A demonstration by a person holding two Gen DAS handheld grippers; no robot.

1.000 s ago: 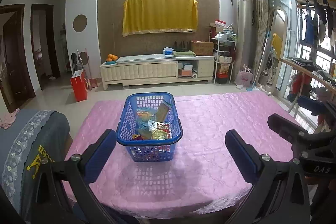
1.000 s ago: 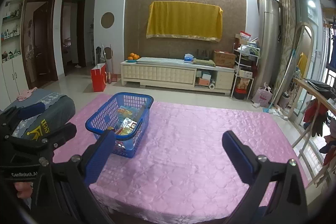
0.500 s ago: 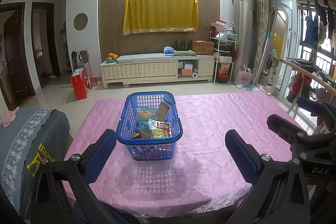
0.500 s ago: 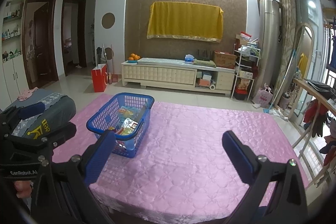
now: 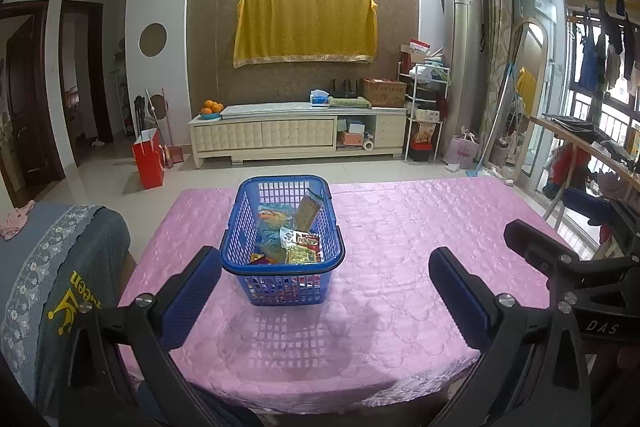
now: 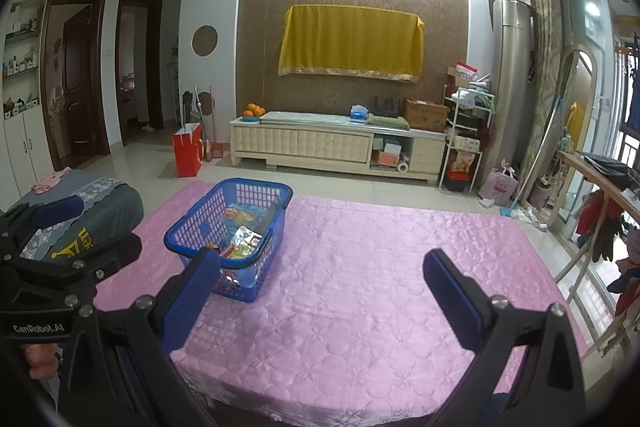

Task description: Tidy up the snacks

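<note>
We hold both grippers, left gripper (image 5: 325,277) and right gripper (image 6: 322,277), with jaws spread and empty above the pink worktop (image 5: 400,235). The blue basket (image 5: 282,269) of snack packets (image 5: 298,241) sits ahead. We judge it best to lower onto one top packet and pinch its edge.

Your basket (image 5: 283,269) sits on the counter (image 5: 400,247) toward its left side, snack packets (image 5: 296,239) inside it; the covered chair (image 5: 60,267) stands left of the counter; the cabinet (image 5: 296,137) lies beyond, against the wall.

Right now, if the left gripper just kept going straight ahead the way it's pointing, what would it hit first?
Most likely the blue basket. It sits dead ahead between the open fingers of the left gripper, holding the snack packets. Depth is hard to judge; a low path could meet the pink tablecloth first.
</note>
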